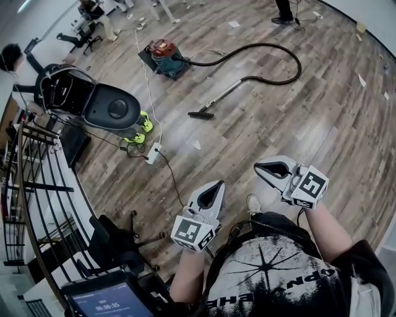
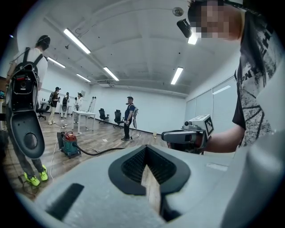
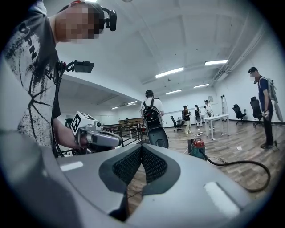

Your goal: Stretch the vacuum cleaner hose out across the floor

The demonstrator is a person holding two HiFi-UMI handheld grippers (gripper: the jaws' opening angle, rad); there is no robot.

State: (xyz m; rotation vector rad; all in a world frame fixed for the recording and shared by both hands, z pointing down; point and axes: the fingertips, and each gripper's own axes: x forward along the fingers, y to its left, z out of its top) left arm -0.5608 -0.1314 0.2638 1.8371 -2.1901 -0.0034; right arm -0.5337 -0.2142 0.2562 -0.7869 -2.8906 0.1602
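Note:
A red and teal vacuum cleaner point(image 1: 164, 54) stands on the wood floor far ahead. Its black hose point(image 1: 281, 52) loops out to the right and curves back into a wand ending in a floor head point(image 1: 201, 114). My left gripper point(image 1: 216, 184) and right gripper point(image 1: 258, 166) hover side by side near my body, well short of the hose, both shut with nothing between the jaws. The left gripper view has the vacuum cleaner point(image 2: 70, 143), its hose point(image 2: 100, 152) and the right gripper point(image 2: 185, 136). In the right gripper view are the vacuum cleaner point(image 3: 197, 148), the hose point(image 3: 242, 163) and the left gripper point(image 3: 100, 138).
A person wearing a black backpack machine point(image 1: 111, 105) stands at the left by a white power strip point(image 1: 153, 153) with cables. A metal railing point(image 1: 37, 186) and an office chair point(image 1: 117, 241) lie at the lower left. Paper scraps point(image 1: 234, 24) dot the floor. Another person point(image 1: 284, 9) stands at the far end.

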